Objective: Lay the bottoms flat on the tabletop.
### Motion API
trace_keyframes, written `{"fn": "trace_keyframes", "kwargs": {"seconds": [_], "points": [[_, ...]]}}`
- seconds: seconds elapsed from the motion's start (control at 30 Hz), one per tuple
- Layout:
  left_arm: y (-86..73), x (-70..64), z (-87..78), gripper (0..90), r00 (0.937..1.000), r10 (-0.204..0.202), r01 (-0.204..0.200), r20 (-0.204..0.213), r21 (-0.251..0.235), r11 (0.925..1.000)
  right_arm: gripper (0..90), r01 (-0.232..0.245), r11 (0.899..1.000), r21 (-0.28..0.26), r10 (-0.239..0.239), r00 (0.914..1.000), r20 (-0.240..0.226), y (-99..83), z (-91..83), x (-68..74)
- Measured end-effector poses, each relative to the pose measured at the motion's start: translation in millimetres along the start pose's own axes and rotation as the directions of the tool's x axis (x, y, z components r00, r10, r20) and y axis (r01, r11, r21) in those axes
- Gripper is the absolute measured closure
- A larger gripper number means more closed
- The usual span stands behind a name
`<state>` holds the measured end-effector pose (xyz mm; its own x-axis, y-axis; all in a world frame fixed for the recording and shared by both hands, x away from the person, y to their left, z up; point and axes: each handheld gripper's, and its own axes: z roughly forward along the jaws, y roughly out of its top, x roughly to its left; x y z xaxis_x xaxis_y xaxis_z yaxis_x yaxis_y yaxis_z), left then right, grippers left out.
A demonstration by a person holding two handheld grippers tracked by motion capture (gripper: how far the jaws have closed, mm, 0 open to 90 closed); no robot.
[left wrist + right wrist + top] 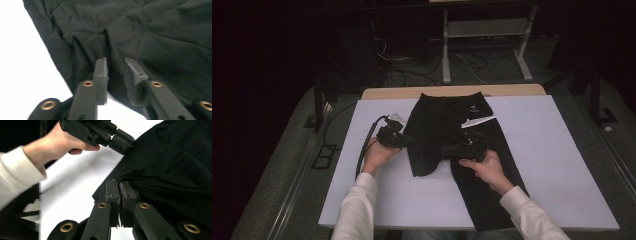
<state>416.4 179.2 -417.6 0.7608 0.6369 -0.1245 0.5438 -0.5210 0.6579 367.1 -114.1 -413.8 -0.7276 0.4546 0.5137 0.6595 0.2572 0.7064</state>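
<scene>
Black shorts (452,135) lie spread on the white table (562,165), waistband at the far edge, one leg folded up short on the left side. The cloth is judged soft, light and limp; it will sag and crease when lifted, so hems or outer edges are best pinched. The left gripper (115,68) is set over the shorts' left edge with its jaws narrowly parted, fabric lying between the pads but not yet clamped. The right gripper (119,192) is closed on a fold of cloth at the crotch, jaws pressed together with fabric pinched between them.
</scene>
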Motion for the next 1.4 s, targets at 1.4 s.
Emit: {"fn": "trace_keyframes", "kwargs": {"seconds": [1.4], "points": [[-13.4, -123.3, 29.5, 40.5, 0.8907, 0.289, -0.276, 0.351, -0.086, 0.9572, 86.1, -0.327, 0.941, -0.084, 0.331, 0.9428, 0.04, -31.6, -68.0, -72.8]]}}
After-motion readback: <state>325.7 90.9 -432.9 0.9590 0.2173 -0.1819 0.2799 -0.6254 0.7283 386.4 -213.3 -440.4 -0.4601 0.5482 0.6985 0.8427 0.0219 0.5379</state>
